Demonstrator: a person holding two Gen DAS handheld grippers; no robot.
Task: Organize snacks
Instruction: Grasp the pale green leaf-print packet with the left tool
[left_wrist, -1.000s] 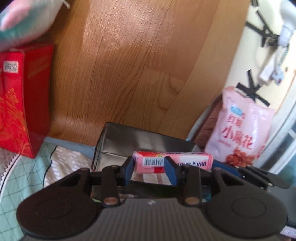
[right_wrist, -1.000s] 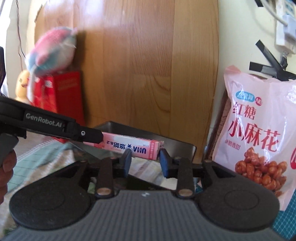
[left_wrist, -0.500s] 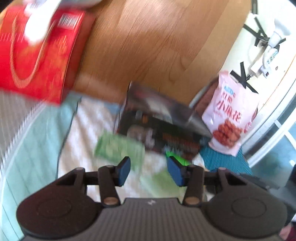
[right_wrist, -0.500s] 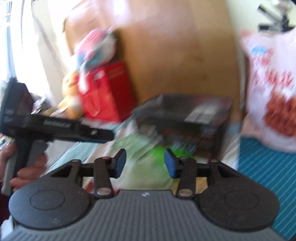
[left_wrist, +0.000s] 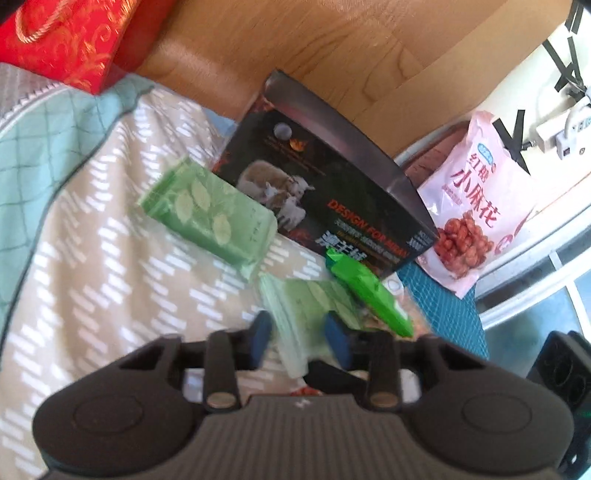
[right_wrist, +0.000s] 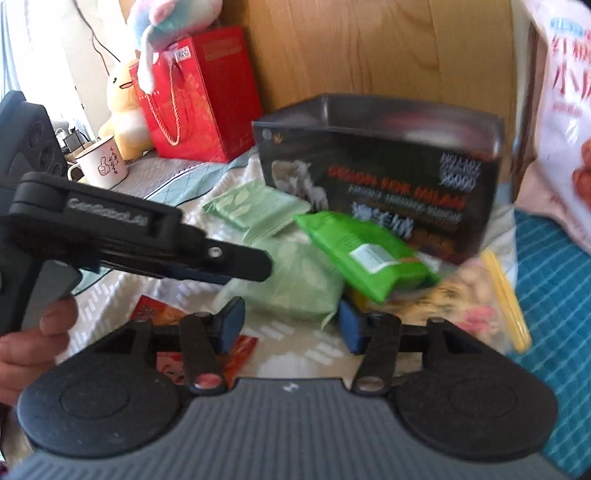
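Observation:
Snack packets lie on a patterned cloth in front of an open dark box (left_wrist: 332, 192) (right_wrist: 376, 155). My left gripper (left_wrist: 299, 343) (right_wrist: 258, 264) hangs low over a pale green packet (left_wrist: 306, 299) (right_wrist: 295, 284). Its jaws are closing with the packet's near end between them, and I see no pad pressing on it. A bright green packet (left_wrist: 369, 291) (right_wrist: 365, 254) rests partly on top of it, against the box. A leaf-printed green pack (left_wrist: 210, 214) (right_wrist: 258, 206) lies further left. My right gripper (right_wrist: 291, 326) is open with nothing between its pads, just short of the pale green packet.
A pink bag of fried snacks (left_wrist: 476, 206) (right_wrist: 565, 110) leans at the right. At the back left stand a red gift bag (left_wrist: 74, 40) (right_wrist: 199, 99), plush toys (right_wrist: 125, 107) and a white mug (right_wrist: 103, 166). A red wrapper (right_wrist: 155, 314) and a yellow-zipped bag (right_wrist: 495, 295) lie near my right gripper.
The pink candy box held by my left gripper a second ago is gone from its jaws. Both grippers have tipped down and sunk toward the packets on the cloth.

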